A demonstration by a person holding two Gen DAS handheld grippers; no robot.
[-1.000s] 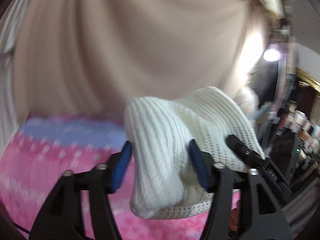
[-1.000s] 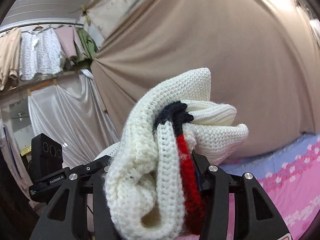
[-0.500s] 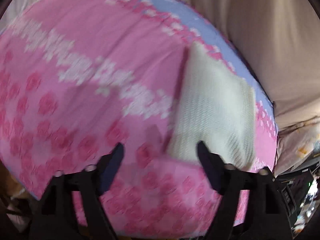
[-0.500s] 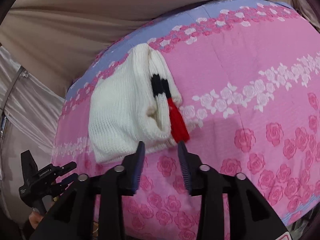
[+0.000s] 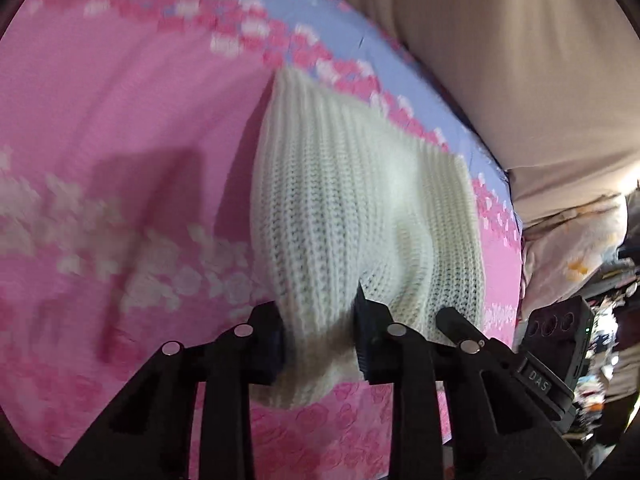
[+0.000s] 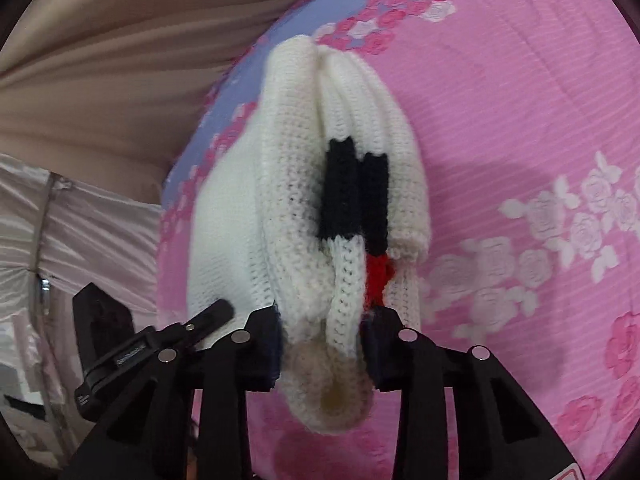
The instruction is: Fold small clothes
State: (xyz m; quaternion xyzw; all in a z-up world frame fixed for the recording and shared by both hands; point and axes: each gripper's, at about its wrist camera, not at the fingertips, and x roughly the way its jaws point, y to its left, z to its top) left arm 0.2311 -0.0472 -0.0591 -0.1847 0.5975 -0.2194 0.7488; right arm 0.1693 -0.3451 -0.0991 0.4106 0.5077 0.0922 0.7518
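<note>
A folded white knit garment (image 5: 352,208) with black and red stripes (image 6: 352,196) hangs over the pink rose-print bedspread (image 5: 100,120). My left gripper (image 5: 318,340) is shut on the near left edge of the garment. My right gripper (image 6: 322,340) is shut on the near right edge, where the knit bunches between the jaws. Each gripper shows in the other's view: the right one (image 5: 520,356) and the left one (image 6: 132,352). The far end of the garment touches or nears the bedspread; I cannot tell which.
The bedspread (image 6: 540,140) has a blue border at the far edge (image 5: 360,40). A beige curtain (image 5: 520,60) hangs behind it. Pale satin cloth (image 6: 60,240) hangs at the left of the right wrist view. Cluttered shelves (image 5: 616,320) stand at the right.
Half a second ago the garment lay on the bedspread with both grippers open above it. Now both grippers are shut on its near edge.
</note>
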